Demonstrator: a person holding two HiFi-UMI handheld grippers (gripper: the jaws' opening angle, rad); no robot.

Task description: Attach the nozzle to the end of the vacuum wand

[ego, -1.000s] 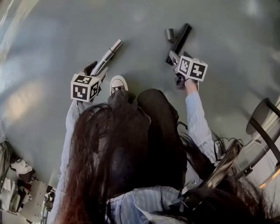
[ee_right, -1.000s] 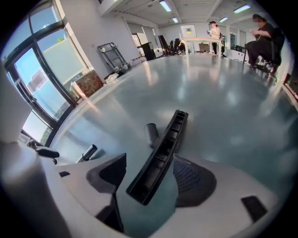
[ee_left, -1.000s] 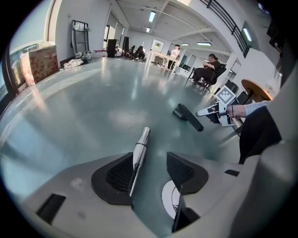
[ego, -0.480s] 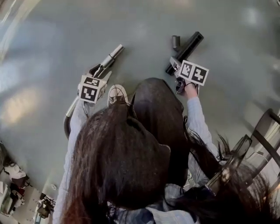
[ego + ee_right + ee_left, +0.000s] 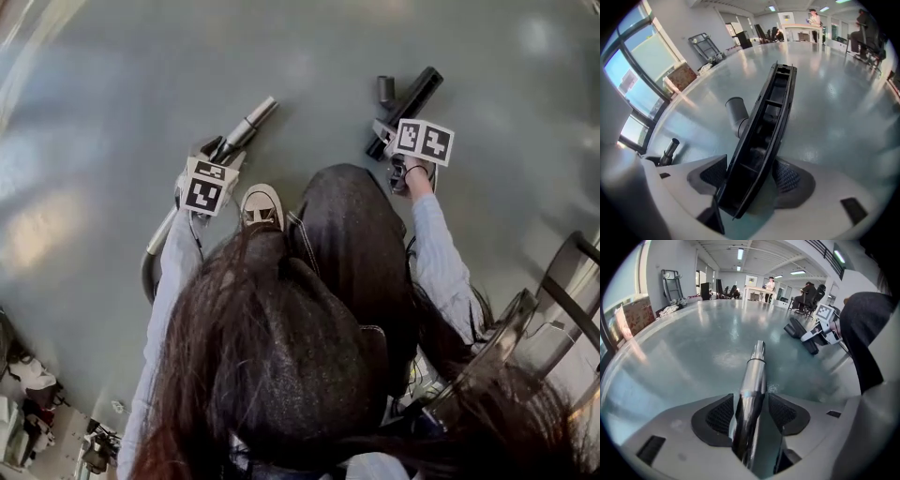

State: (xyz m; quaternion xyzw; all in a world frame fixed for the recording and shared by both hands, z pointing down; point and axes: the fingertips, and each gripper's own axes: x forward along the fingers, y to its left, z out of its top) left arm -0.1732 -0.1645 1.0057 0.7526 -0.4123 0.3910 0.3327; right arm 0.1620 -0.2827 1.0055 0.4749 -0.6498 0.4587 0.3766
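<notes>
On the floor (image 5: 309,56): left gripper (image 5: 751,405) jaws loose around the steel vacuum wand (image 5: 757,366), gap at right pad. Right gripper (image 5: 750,176) clamps the black floor nozzle (image 5: 774,105).

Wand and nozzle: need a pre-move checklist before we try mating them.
1. Wand sits between the left gripper jaws: ok.
2. Left grip closed on the wand: not ok, a gap shows beside one jaw.
3. Nozzle sits between the right gripper jaws: ok.
4. Right grip firm on the nozzle: cannot tell.
5. Nozzle's grey neck lined up with the wand's end: not ok, they are apart and point different ways.
</notes>
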